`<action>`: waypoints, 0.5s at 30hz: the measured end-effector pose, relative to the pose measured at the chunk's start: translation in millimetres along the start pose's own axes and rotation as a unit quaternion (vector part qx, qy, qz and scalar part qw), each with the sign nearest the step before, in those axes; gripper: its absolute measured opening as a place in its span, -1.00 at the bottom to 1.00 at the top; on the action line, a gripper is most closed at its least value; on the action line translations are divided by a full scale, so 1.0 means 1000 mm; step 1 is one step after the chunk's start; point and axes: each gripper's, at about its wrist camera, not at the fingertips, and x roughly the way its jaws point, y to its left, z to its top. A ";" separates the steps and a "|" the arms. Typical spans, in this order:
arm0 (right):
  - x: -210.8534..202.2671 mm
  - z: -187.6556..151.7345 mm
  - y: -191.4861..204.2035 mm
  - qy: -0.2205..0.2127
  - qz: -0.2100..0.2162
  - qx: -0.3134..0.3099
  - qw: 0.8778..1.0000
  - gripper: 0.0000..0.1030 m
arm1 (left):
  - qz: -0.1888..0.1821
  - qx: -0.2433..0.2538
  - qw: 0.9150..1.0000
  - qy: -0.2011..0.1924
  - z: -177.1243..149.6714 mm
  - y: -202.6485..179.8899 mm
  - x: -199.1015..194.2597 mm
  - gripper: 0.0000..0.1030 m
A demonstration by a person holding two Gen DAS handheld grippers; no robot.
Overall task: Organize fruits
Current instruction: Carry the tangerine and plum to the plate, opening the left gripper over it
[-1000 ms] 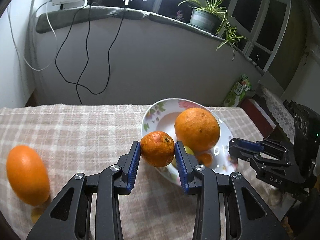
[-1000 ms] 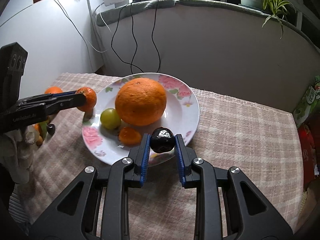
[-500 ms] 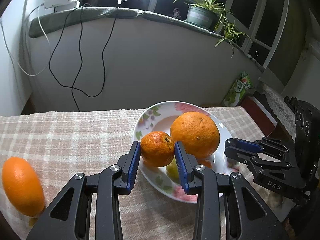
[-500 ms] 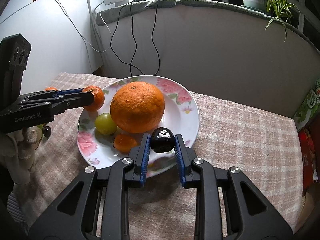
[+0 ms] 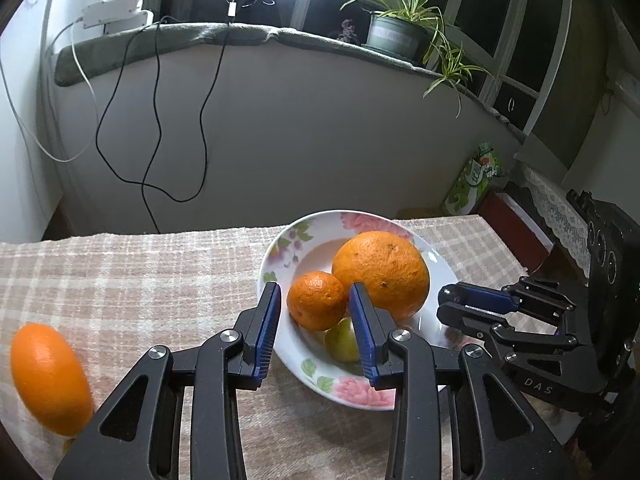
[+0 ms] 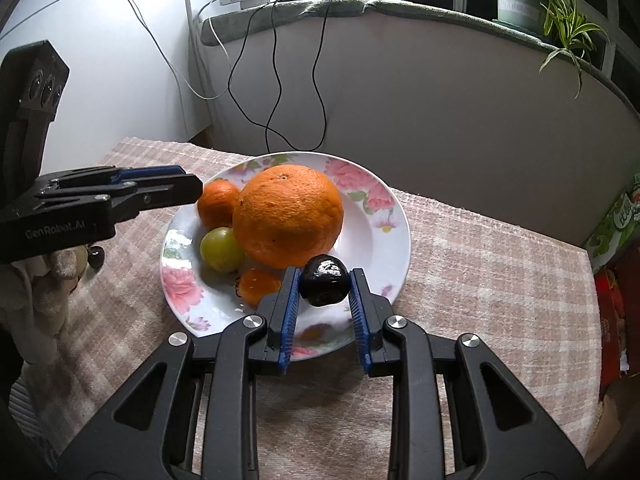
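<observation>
Between the blue ribbed pads of the right gripper [image 6: 323,297] sits a small glossy black fruit [image 6: 324,280], pinched from both sides and held above the near rim of the white floral china plate [image 6: 390,256]. Just left of those fingertips, on the plate, lies a small orange fruit piece [image 6: 259,286], and beyond that a round yellow-green fruit [image 6: 222,249]. Straight ahead of the right gripper a large round orange [image 6: 289,214] fills the middle of the plate, with a smaller mandarin [image 6: 217,205] touching its left side.

The left gripper [image 5: 315,314] reaches in from that side; its jaws are opening, and the mandarin [image 5: 317,300] rests between them with a gap showing at the left pad. Whether the right pad touches the fruit I cannot tell. Ahead and right of it the large orange [image 5: 381,274] leans against the mandarin, with the yellow-green fruit [image 5: 342,339] below them. Far to the left of this gripper, an oval orange fruit [image 5: 50,378] lies on the beige checked tablecloth [image 5: 132,276]. Beyond the table, black cables [image 5: 156,128] hang down a pale wall, and a potted spider plant [image 5: 404,28] stands on the ledge.
</observation>
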 end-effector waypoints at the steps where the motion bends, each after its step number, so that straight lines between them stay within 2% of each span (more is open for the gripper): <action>1: -0.001 0.000 0.001 -0.001 -0.001 0.000 1.000 -0.46 | 0.000 -0.001 1.000 -0.001 0.000 0.001 -0.001 -0.27; 2: -0.002 0.000 0.001 -0.003 -0.003 -0.001 1.000 -0.26 | 0.000 -0.003 1.000 -0.002 0.000 0.001 -0.002 -0.27; 3: -0.004 0.000 0.002 -0.007 -0.005 -0.001 1.000 0.05 | 0.001 -0.003 1.000 -0.002 0.000 0.002 -0.004 -0.26; 5: -0.009 0.001 0.004 -0.017 -0.010 -0.004 1.000 0.30 | 0.000 -0.004 1.000 -0.003 0.000 0.002 -0.006 -0.26; 11: -0.021 0.002 0.010 -0.029 -0.015 -0.011 0.999 0.53 | 0.000 -0.009 1.000 -0.007 0.000 0.003 -0.014 -0.21; 15: -0.030 0.002 0.013 -0.033 -0.016 -0.011 0.999 0.58 | -0.001 -0.012 1.000 -0.013 0.000 0.003 -0.024 -0.15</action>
